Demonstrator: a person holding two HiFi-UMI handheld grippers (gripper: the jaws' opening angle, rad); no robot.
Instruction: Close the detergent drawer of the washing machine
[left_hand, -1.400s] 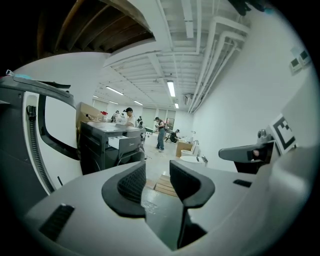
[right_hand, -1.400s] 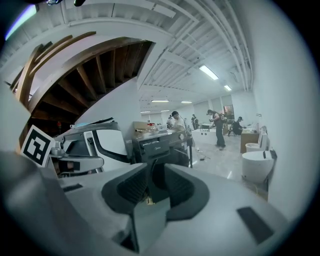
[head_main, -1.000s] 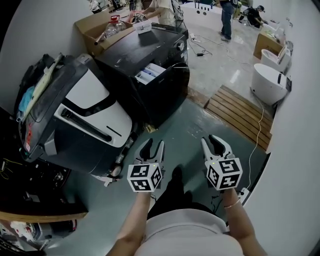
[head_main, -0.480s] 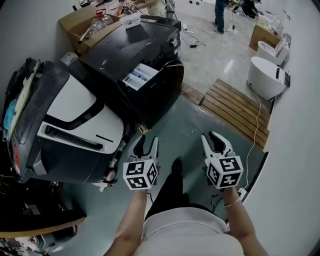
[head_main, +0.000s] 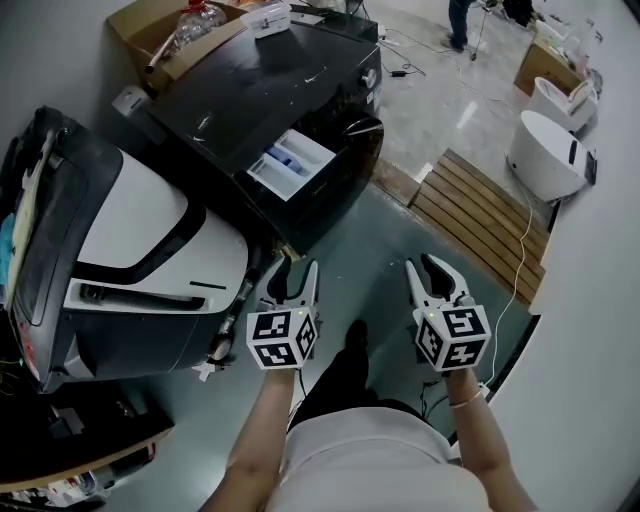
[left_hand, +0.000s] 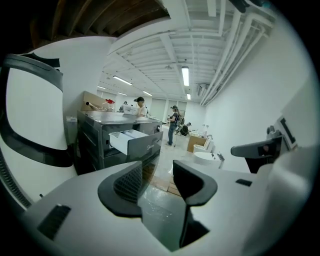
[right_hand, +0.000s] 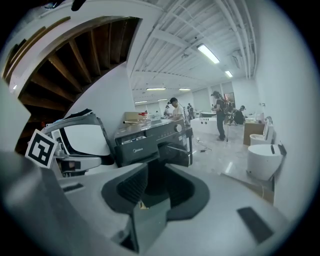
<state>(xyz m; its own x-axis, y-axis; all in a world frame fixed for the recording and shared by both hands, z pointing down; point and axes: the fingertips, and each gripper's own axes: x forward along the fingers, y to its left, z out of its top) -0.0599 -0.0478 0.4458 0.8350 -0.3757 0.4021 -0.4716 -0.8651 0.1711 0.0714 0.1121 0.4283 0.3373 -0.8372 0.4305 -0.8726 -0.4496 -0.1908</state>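
The job is not yet started: the detergent drawer (head_main: 292, 166) stands pulled well out of the front of the black washing machine (head_main: 255, 95), at the far middle of the scene, with its white compartments open to the ceiling. Nothing touches it.

Both grippers are held side by side, low and near, over the green floor (head_main: 385, 255) and well apart from the machine. The left gripper (head_main: 296, 276) has its jaws spread wide with only floor showing between them; they have just been opening further. The right gripper (head_main: 427, 274) is likewise spread and empty, and its own view looks through the gap at the machine's dark front.

A large white and black appliance (head_main: 140, 230) lies tilted just beside the washing machine on the left. On the right, beyond the grippers, is a slatted wooden platform (head_main: 480, 215).

As I judge it, the whole task is left to do: bring a gripper up to the drawer's front panel, set it against the panel, and push straight in until the panel sits flush. The left gripper looks better lined up with the drawer, though either could serve.
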